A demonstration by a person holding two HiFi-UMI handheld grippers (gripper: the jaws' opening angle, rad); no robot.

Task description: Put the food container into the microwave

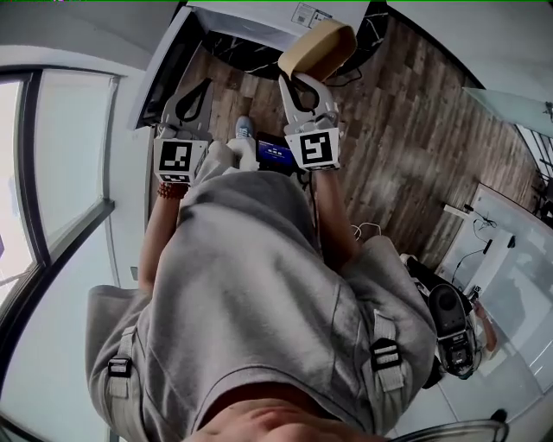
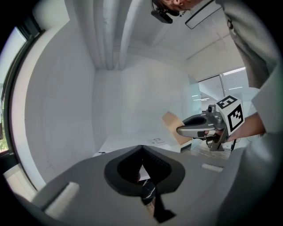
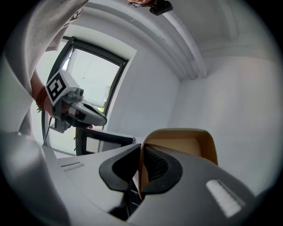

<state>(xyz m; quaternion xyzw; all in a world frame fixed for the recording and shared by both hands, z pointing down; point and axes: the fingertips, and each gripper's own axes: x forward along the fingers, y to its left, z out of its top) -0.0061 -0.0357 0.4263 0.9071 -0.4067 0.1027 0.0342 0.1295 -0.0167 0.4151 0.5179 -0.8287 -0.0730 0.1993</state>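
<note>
Food container (image 1: 318, 47) is clamped by its wall in my right gripper (image 1: 301, 82); left gripper (image 1: 200, 86) closed, empty. Microwave (image 1: 251, 22) label (image 1: 309, 15) illegible.

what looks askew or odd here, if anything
The food container is pinched by one wall only in the right claw and looks tipped, not level. No spill shows.

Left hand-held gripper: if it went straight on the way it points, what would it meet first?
Most likely the white labelled surface just beyond the shut, empty left hand-held gripper; depth is hard to judge.
</note>
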